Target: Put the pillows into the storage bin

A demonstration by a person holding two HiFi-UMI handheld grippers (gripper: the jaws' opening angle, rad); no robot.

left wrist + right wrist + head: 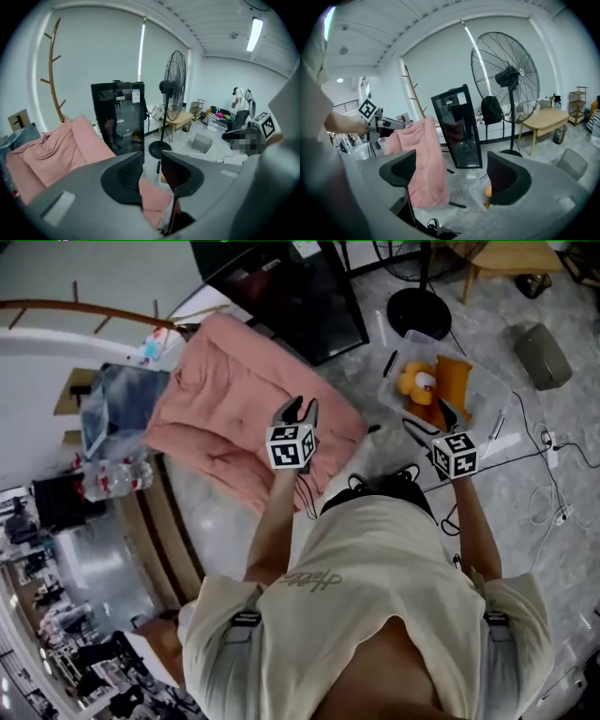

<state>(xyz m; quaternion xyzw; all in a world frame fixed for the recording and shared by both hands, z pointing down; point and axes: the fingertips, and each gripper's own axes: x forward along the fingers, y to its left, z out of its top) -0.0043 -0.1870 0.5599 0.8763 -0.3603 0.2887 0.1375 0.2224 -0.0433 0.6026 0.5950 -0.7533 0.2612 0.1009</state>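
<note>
Lying spread wide and creased, the big pink pillow (234, 399) has its right corner near the clear storage bin (412, 341), with a strip of bare floor (370, 460) between them. The bin stands open on the floor and holds orange and yellow plush pillows (433, 385). The left gripper (302, 407) hovers over the pillow's right edge, its jaws narrowly apart, with a pink corner showing in the gap but not pinched. The right gripper (427, 418) hangs beside the bin, jaws spread wide and empty. A black cabinet (291, 287) and a fan base (419, 312) stand beyond them, and cables (548, 460) trail to the right.
</note>
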